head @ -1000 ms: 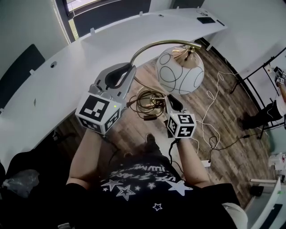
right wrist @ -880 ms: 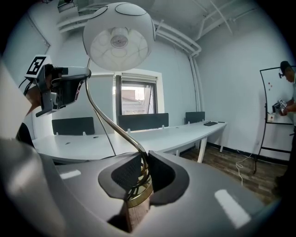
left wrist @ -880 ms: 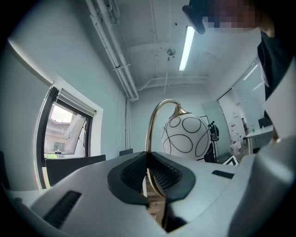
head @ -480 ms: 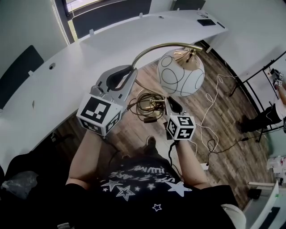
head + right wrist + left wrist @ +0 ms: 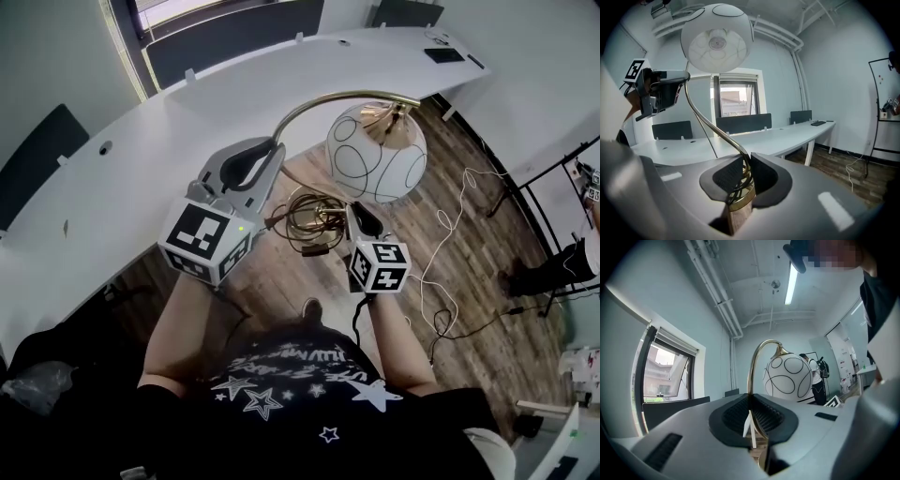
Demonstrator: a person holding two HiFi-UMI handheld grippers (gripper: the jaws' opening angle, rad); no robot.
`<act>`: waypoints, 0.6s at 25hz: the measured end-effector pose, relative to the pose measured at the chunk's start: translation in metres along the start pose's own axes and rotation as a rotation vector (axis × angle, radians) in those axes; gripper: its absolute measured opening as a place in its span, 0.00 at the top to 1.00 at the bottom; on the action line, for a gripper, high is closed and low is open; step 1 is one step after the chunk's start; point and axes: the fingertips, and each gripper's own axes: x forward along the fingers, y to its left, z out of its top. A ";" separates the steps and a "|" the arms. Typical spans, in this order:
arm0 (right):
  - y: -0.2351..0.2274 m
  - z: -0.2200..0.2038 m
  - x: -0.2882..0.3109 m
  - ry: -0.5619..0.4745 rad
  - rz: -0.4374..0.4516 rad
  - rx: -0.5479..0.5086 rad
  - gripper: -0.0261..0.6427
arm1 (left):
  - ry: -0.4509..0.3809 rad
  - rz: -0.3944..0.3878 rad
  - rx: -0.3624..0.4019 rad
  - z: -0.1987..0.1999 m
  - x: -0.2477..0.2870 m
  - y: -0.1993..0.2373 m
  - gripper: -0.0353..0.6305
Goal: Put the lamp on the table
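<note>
Head view — left gripper [image 5: 270, 153] fingers clamped on lamp [image 5: 376, 150] neck, right gripper [image 5: 357, 212] fingers on base

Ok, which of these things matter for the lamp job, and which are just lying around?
In the job: brass-armed lamp with white globe shade, long white curved table, left hand-held gripper, right hand-held gripper.
Lying about: white floor cable, dark keyboard.
</note>
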 end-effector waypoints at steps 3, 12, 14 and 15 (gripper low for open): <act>-0.018 0.008 0.013 -0.001 0.017 0.001 0.89 | 0.008 0.015 0.003 0.001 0.022 0.002 0.90; -0.057 0.013 0.031 -0.003 0.070 0.009 0.89 | 0.025 0.058 0.026 0.000 0.062 -0.009 0.90; -0.064 0.014 0.035 -0.002 0.078 0.010 0.89 | 0.024 0.072 0.027 -0.003 0.069 -0.011 0.90; -0.070 0.015 0.037 -0.001 0.084 0.012 0.89 | 0.026 0.081 0.026 -0.003 0.074 -0.013 0.90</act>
